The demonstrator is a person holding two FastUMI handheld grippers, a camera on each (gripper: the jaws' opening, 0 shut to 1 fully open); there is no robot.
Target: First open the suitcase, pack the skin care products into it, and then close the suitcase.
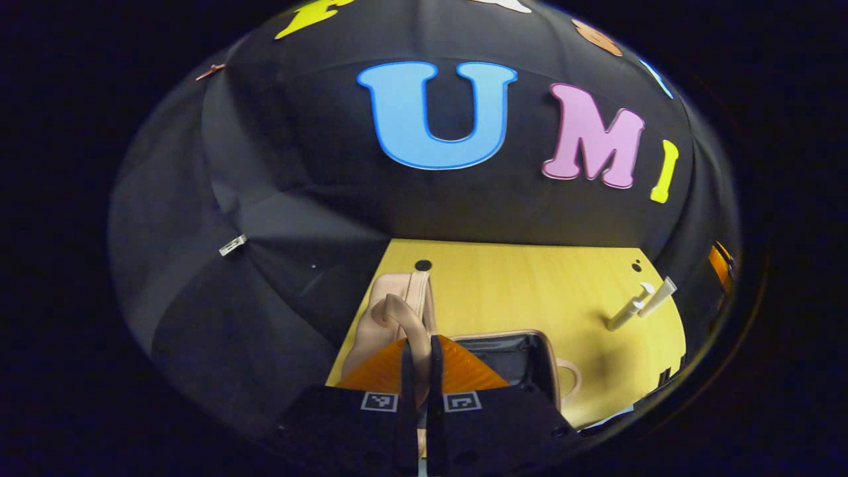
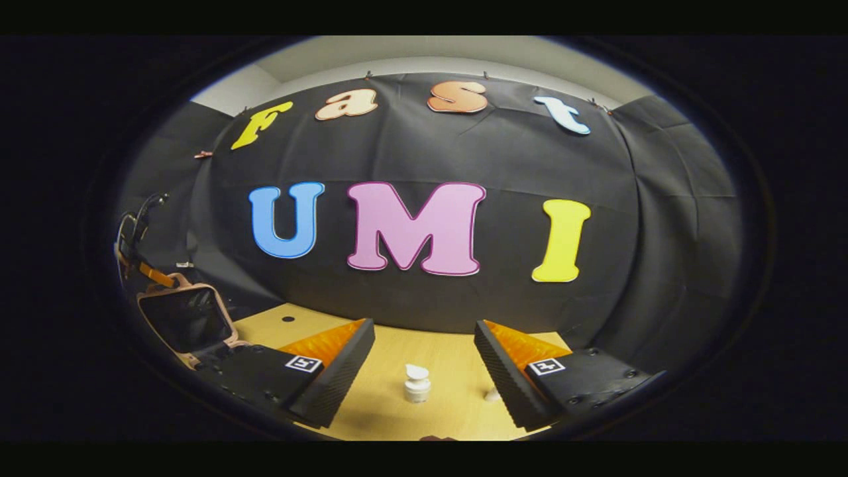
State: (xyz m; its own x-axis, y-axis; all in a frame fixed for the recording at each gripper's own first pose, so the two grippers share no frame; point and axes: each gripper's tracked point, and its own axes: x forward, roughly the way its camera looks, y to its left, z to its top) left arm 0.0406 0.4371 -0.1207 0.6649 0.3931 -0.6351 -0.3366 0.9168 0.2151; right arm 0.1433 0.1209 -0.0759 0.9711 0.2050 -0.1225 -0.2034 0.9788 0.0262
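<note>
In the left gripper view, the left gripper (image 1: pixel 419 371) has its jaws clenched on the tan strap handle (image 1: pixel 397 315) of the suitcase lid (image 1: pixel 391 311), holding the lid raised. Just past the fingers lies the open suitcase (image 1: pixel 523 358), its dark lining exposed, resting on the yellow wooden table (image 1: pixel 530 285). The case looks soft-sided and light; the lid would likely flop if let go, so the handle is the sound place to hold.

In the right gripper view, the right gripper (image 2: pixel 424 377) hangs with jaws released and wide apart. Between its fingers, farther off on the table, stands a small white pump bottle (image 2: pixel 417 384): rigid, light, probably smooth and easy to tip, best pinched around its body. A second small white item (image 2: pixel 491 395) sits just beside the right finger, too hidden to name. In the left gripper view, two white tubes (image 1: pixel 641 305) lie touching, well apart from the suitcase. Nothing appears to block the way.
</note>
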